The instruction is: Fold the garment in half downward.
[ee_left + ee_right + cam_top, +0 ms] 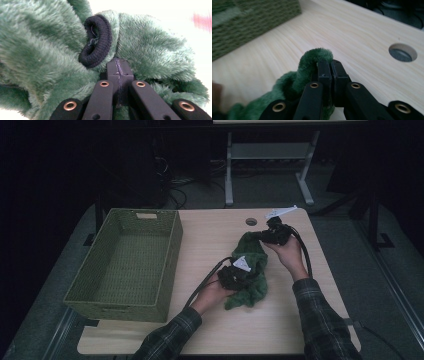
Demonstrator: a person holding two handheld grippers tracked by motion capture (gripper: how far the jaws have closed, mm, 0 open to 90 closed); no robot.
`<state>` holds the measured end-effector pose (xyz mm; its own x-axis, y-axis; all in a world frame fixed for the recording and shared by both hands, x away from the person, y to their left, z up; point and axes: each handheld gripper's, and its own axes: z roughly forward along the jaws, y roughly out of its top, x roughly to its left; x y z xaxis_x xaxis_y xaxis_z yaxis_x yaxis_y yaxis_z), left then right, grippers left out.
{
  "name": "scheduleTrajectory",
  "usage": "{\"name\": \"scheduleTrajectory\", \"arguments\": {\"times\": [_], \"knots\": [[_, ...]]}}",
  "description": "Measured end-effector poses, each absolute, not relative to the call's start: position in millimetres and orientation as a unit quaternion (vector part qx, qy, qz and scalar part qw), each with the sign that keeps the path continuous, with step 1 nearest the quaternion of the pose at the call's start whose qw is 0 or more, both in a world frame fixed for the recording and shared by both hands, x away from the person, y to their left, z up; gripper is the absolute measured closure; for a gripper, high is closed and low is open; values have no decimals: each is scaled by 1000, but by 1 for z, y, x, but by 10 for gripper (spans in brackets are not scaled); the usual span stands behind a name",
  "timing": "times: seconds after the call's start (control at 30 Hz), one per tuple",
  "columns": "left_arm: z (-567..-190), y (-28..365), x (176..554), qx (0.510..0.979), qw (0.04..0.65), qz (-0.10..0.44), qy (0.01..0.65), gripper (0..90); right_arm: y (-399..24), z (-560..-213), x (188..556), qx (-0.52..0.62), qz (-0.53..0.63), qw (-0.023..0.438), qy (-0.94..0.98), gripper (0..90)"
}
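Observation:
A fluffy green garment (251, 270) with a dark knitted cuff (96, 41) lies crumpled in the middle of the wooden table (210, 245). My left gripper (239, 272) is shut on its near part; in the left gripper view the jaws meet in the green pile (150, 47) just below the cuff. My right gripper (261, 235) is shut on the garment's far end, where a fold of green fabric (310, 62) is pinched between the closed jaws. Both hands hold the grippers low over the table.
A green woven basket (127, 262) stands open on the table's left side, its wall (249, 22) showing in the right gripper view. A round cable hole (251, 221) and a white paper tag (280, 212) lie near the far edge. Desk legs and cables stand beyond.

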<state>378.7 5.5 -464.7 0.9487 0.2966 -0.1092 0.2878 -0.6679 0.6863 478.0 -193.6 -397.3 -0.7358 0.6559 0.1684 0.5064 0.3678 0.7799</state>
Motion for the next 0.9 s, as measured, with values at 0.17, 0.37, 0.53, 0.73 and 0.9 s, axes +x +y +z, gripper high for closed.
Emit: {"name": "scheduleTrajectory", "arguments": {"times": [0.17, 0.37, 0.53, 0.73, 0.9], "knots": [[-465, 6, 379, 912, 378, 4, 160, 900, -198, -379, 461, 332, 449, 88, 825, 877], [-466, 7, 378, 911, 381, 7, 161, 900, -206, -366, 436, 308, 466, 99, 823, 880], [-466, 8, 377, 908, 385, 10, 165, 900, -207, -359, 415, 290, 477, 103, 823, 880], [-459, 13, 376, 899, 404, 4, 167, 898, -207, -357, 399, 277, 483, 112, 823, 881], [-441, 21, 372, 890, 425, 17, 163, 861, -207, -356, 394, 275, 485, 118, 822, 881]]}}
